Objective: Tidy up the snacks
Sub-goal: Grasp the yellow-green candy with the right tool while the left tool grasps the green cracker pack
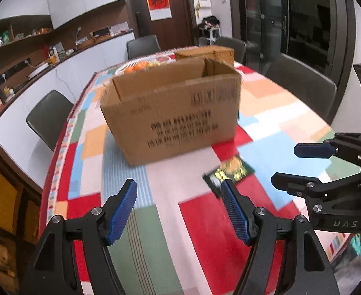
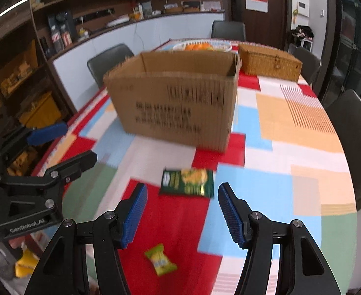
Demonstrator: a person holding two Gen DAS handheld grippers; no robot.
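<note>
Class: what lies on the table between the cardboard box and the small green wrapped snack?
The dark green snack packet lies between the cardboard box and the small green wrapped snack, in the right wrist view.

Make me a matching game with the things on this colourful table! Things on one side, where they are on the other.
Things:
1. open brown cardboard box
2. dark green snack packet
3. small yellow-green wrapped snack
4. woven wicker basket with lid

Places:
A. nearest the camera, between the right gripper fingers
B. behind the box, to its right
C. middle of the table
D. flat, just in front of the box

Pairs: 1-C, 2-D, 3-A, 4-B
</note>
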